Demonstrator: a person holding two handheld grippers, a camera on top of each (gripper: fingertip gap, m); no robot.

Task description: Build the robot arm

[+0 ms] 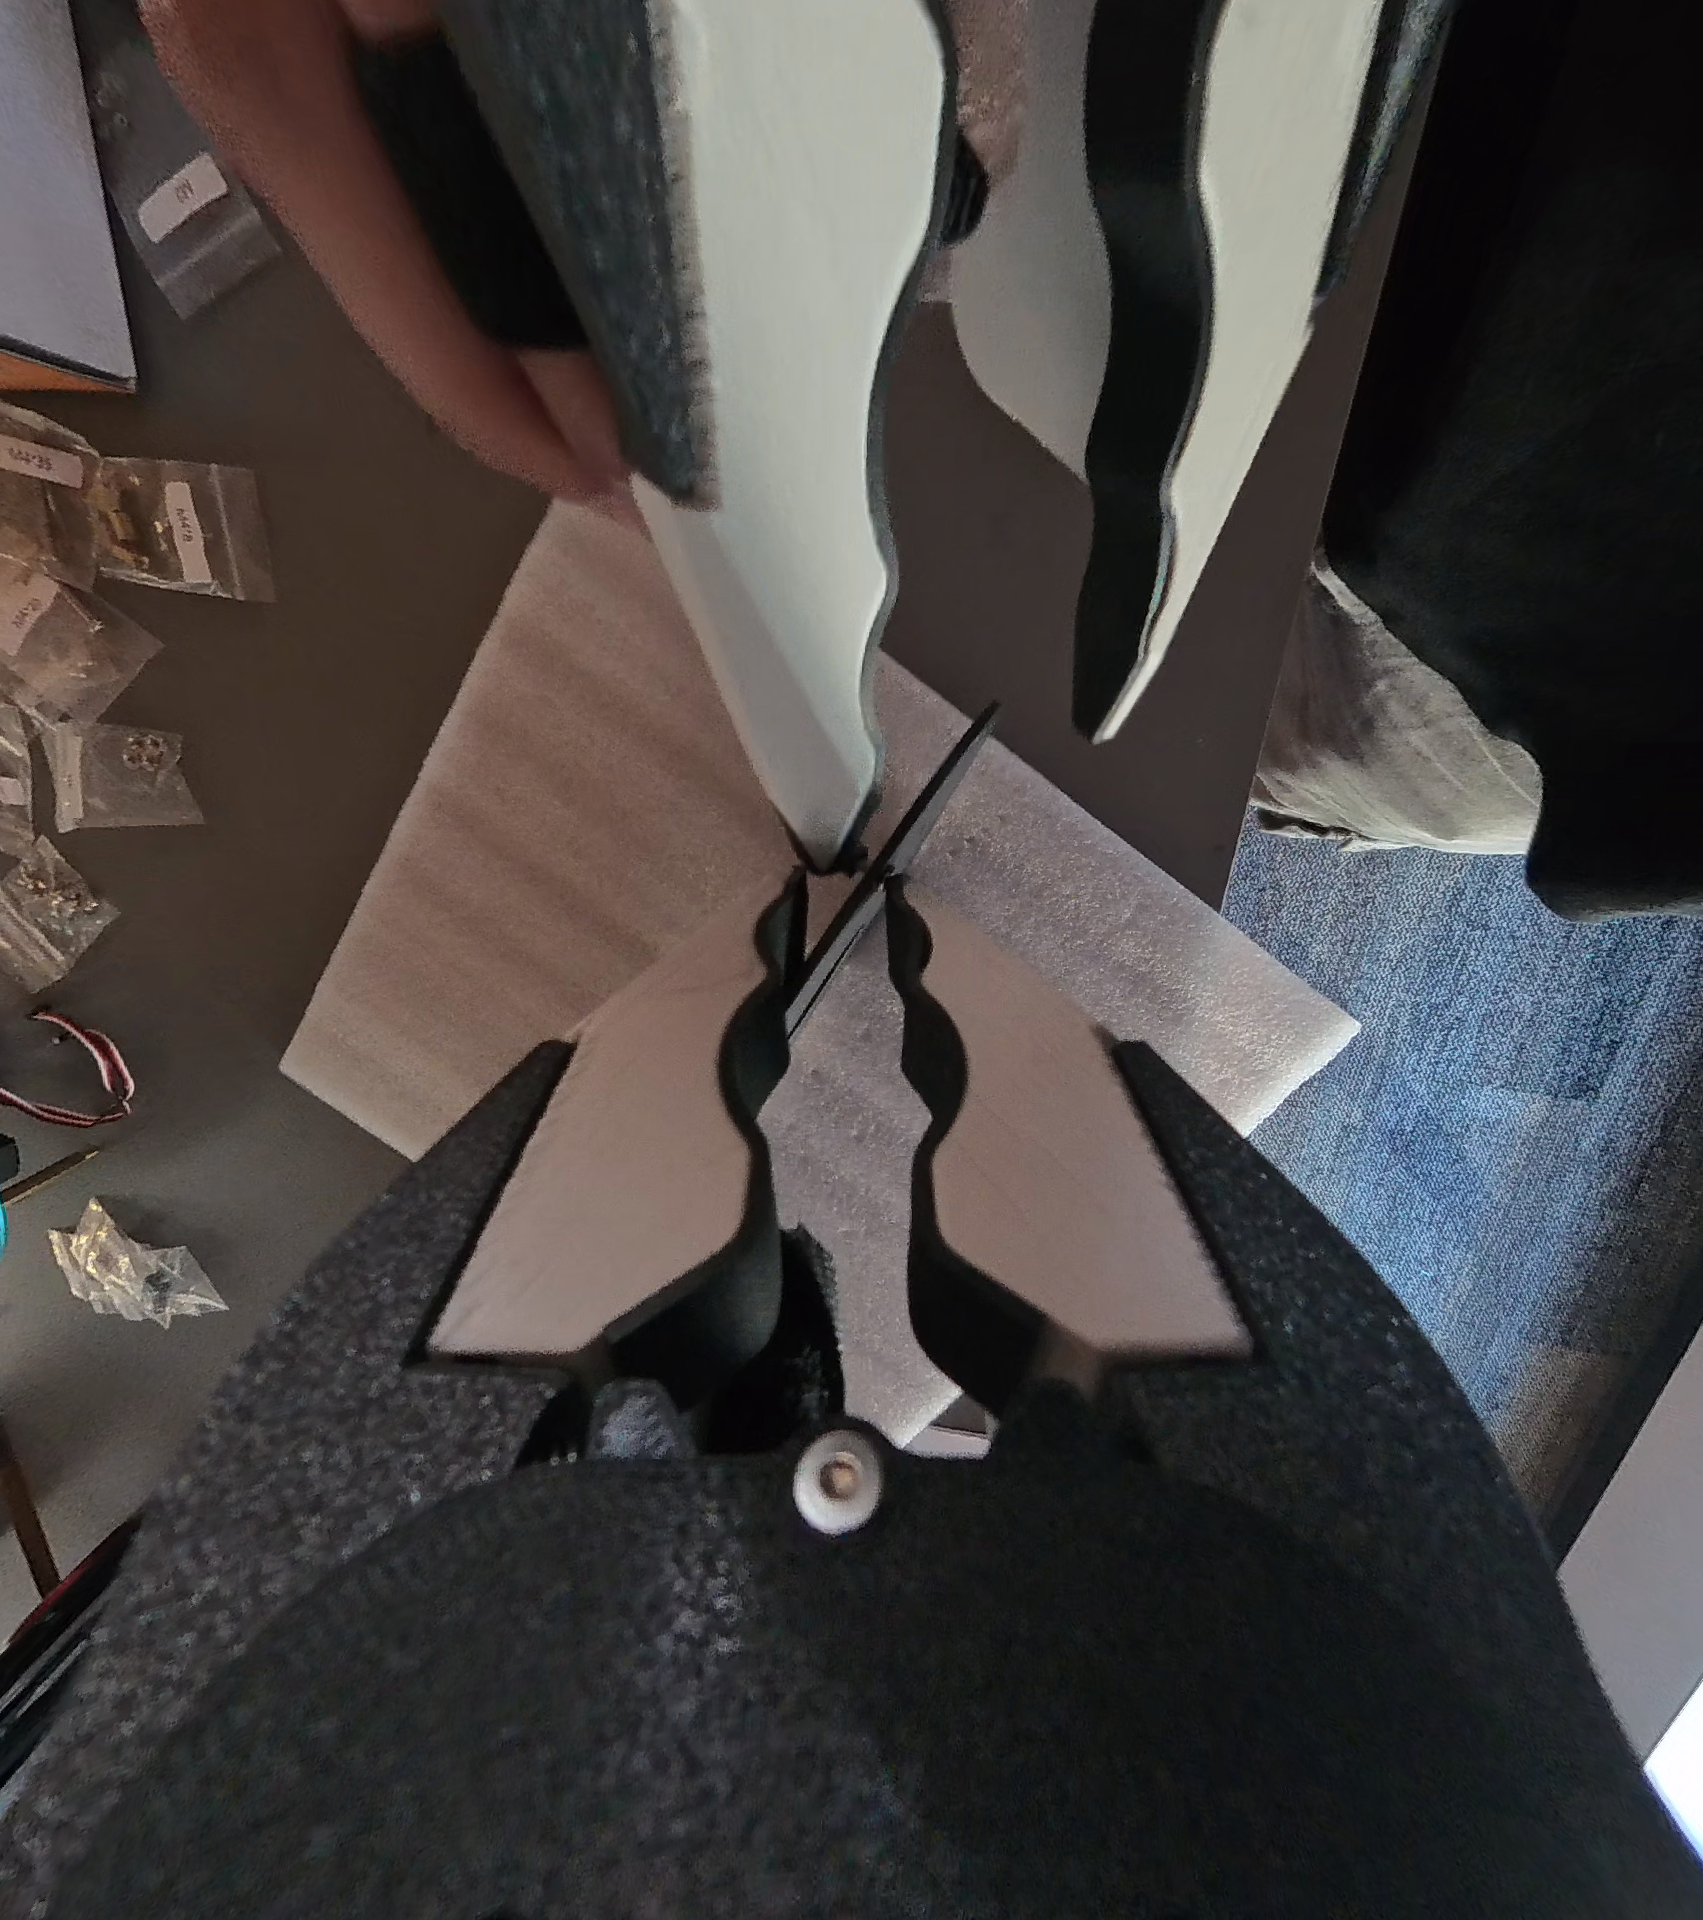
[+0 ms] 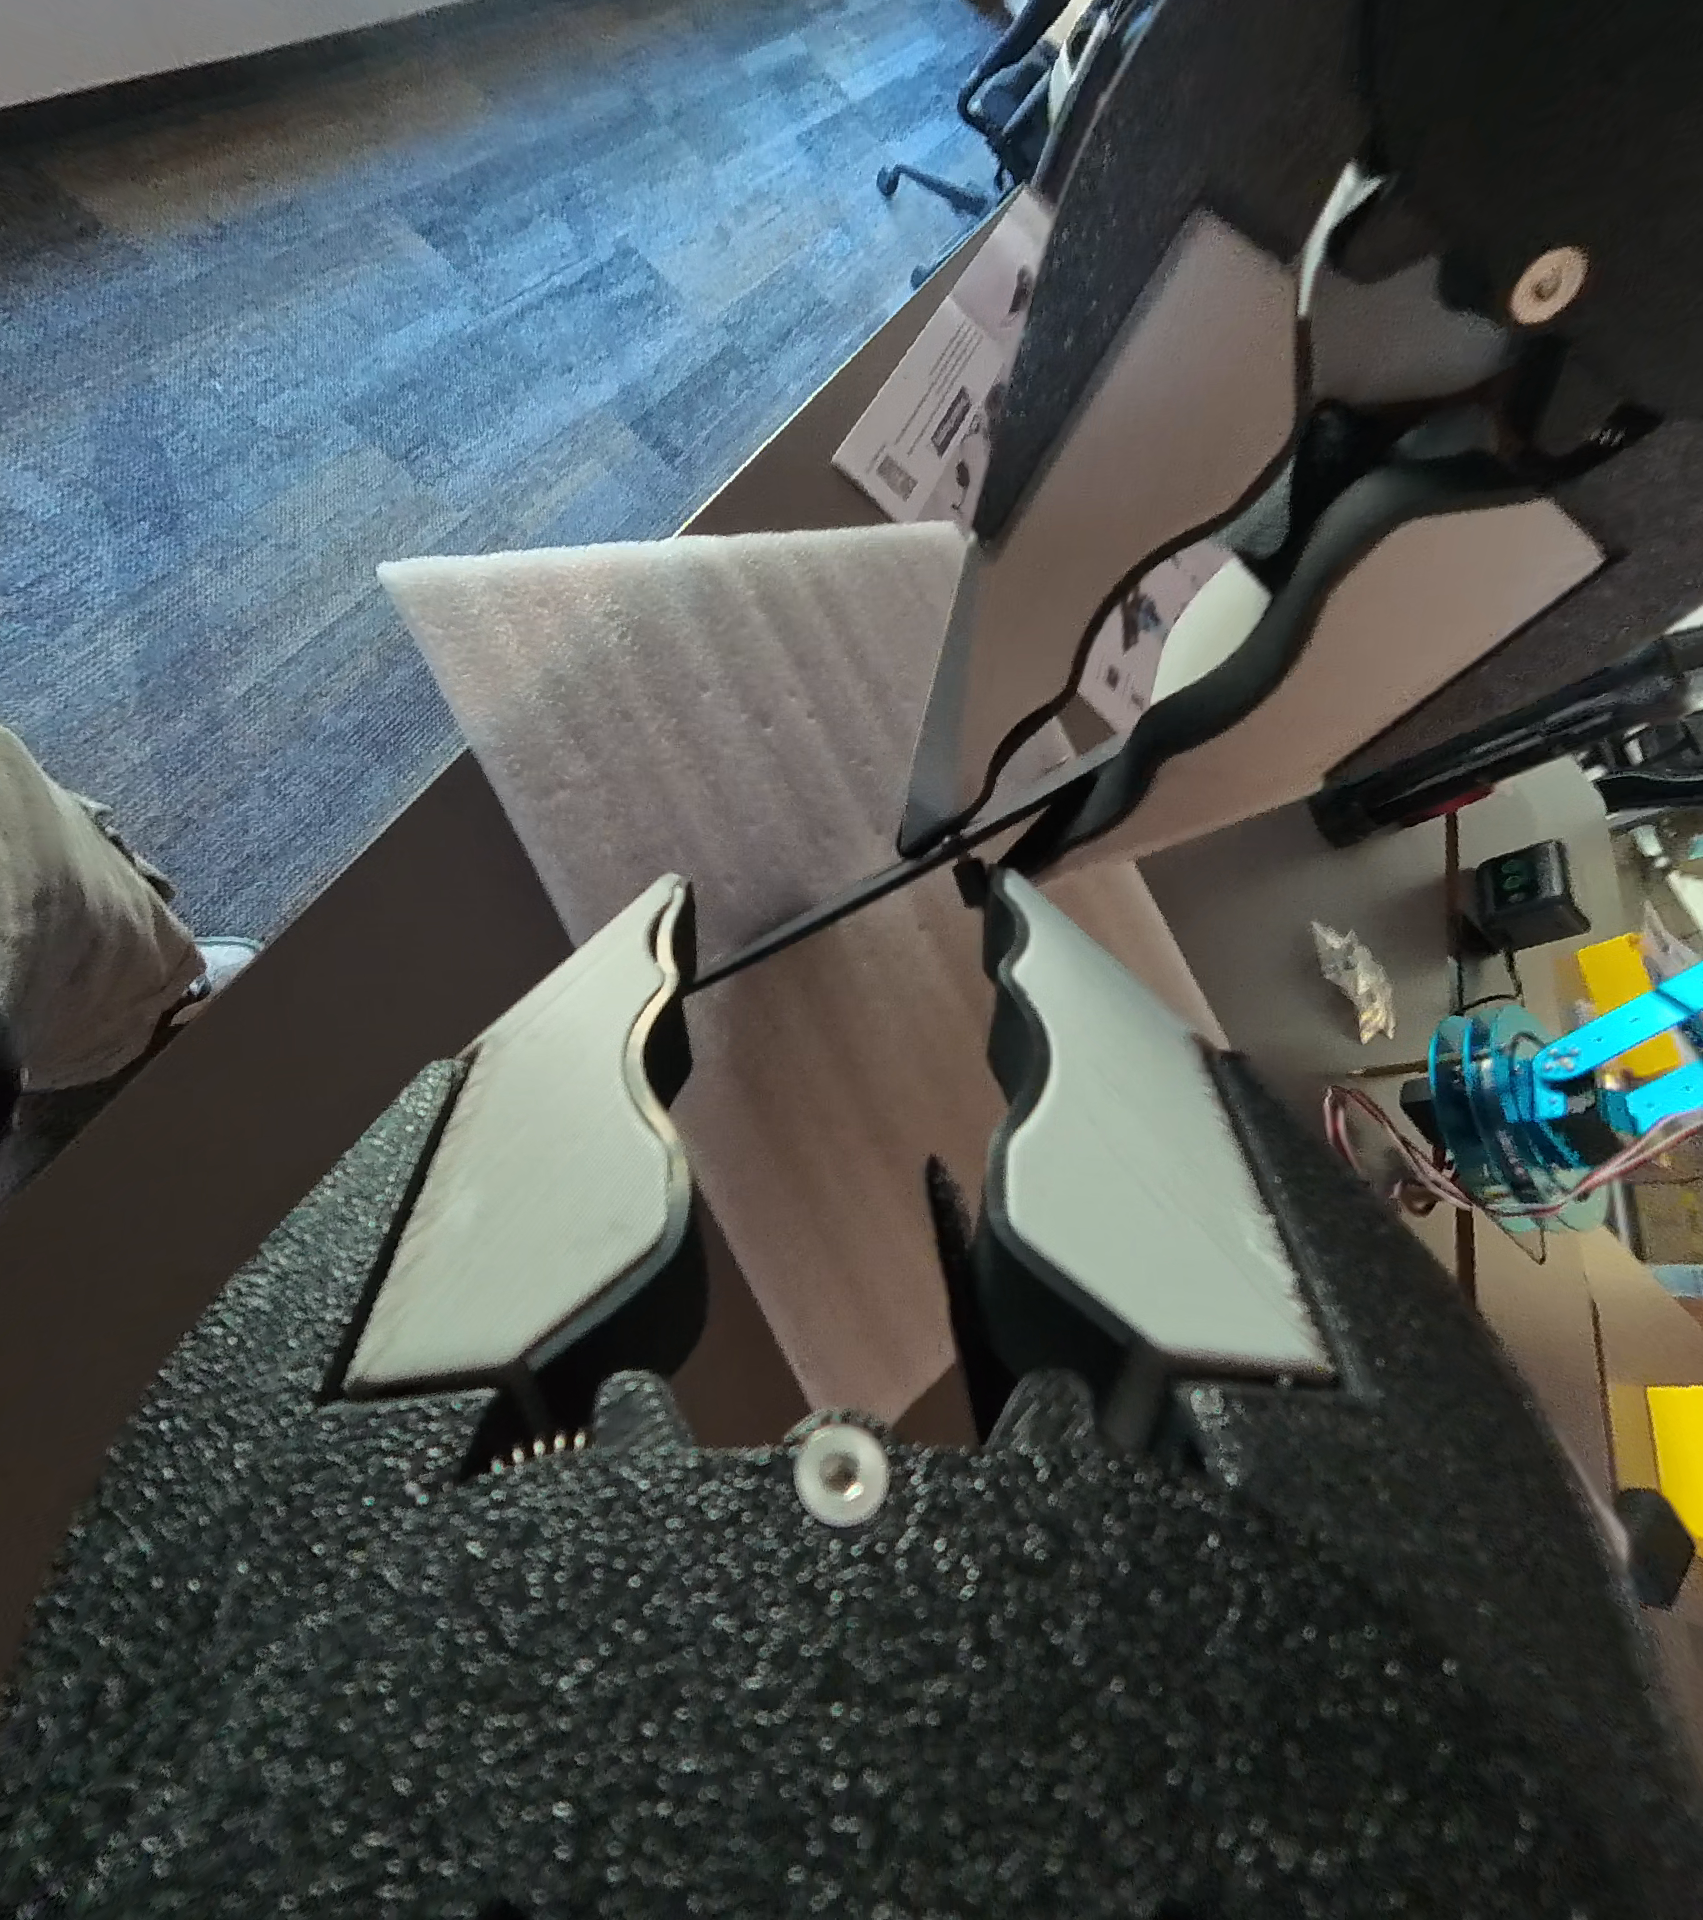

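Brown desk (image 1: 327, 436), white foam sheet (image 1: 535, 852) on it, blue carpet beyond. We held thin black zip tie (image 1: 914, 821) above foam: left gripper (image 1: 842, 894) apparently nipping its strap near tips, right gripper (image 2: 842, 899) spread, touching it. Tie looked light, springy, slick; best pinched mid-strap.
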